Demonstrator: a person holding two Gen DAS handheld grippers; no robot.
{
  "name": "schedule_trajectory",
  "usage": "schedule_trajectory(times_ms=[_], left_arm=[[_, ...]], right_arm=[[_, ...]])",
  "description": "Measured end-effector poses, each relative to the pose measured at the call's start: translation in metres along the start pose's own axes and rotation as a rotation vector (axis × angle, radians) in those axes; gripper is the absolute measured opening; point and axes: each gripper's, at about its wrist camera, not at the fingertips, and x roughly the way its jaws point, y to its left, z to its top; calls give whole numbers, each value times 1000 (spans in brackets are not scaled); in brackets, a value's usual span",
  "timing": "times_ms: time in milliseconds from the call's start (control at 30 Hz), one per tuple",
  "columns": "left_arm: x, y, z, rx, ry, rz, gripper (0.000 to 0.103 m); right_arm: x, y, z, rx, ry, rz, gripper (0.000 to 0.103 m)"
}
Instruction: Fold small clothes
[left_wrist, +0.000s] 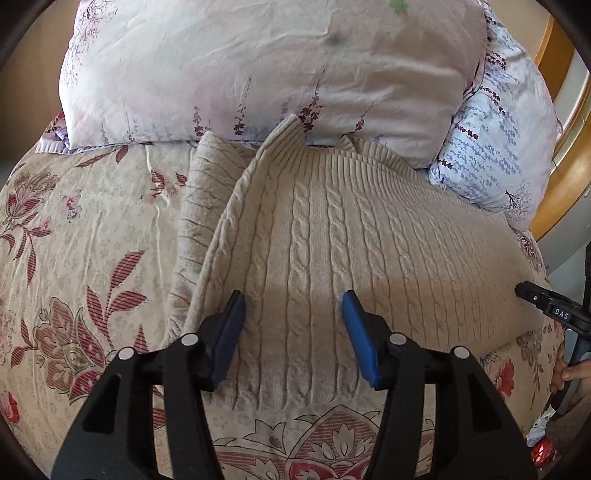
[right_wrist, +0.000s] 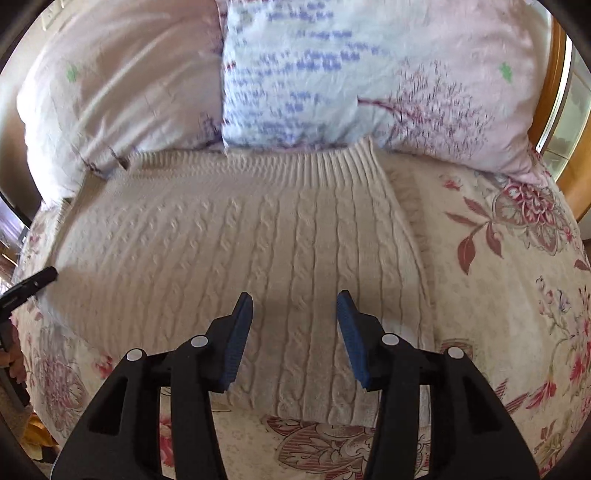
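On the bed (left_wrist: 74, 221), flat on the floral cover: cream cable-knit sweater (left_wrist: 332, 236), ribbed hem up against the pillows (left_wrist: 240, 74), one side folded over along the left edge. Left tongs (left_wrist: 293, 314) spread wide, hovering low over the near edge, gripping nothing. Right tongs (right_wrist: 294, 314) likewise parted, empty, over the near right part of the knit. Blue pads (right_wrist: 240, 332) clear of the fabric, as far as can be told.

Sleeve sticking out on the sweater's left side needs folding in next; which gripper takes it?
Left. The left gripper hangs open over the sweater right beside that sleeve, while the right gripper is open near the opposite edge.
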Motion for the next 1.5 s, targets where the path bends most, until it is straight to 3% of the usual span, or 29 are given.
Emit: schedule_trajectory(times_ms=[200,300,400,467,667,833,1000,1100,1300,1433,1500], left_arm=[[3,5,-2,-2,-17,-29,55],[-11,15,5,-81,-40,-111,55],[-29,37,16,-156,-99,-158,55],[-28,55,24,-195,-81,-161,55],[-6,85,42,-213,27,-97,57],[11,86,46,-182,80,-127,58],[14,84,43,-185,61,-166,58],[17,84,42,-218,59,-201,47],[22,78,41,-263,48,-225,41],[27,74,42,-317,51,-240,22],[26,72,43,-340,47,-240,20]], right_arm=[[9,7,-6,-64,-6,-24,53],[5,7,0,-21,1,-15,53],[-5,16,6,-23,-54,15,58],[-6,29,11,-49,-67,34,65],[12,72,23,-137,-34,68,65],[28,96,22,-193,-8,28,69],[32,90,21,-164,5,40,72],[31,89,20,-158,4,42,73],[32,89,20,-154,1,46,74],[33,90,21,-155,0,52,74],[33,90,21,-155,1,57,74]])
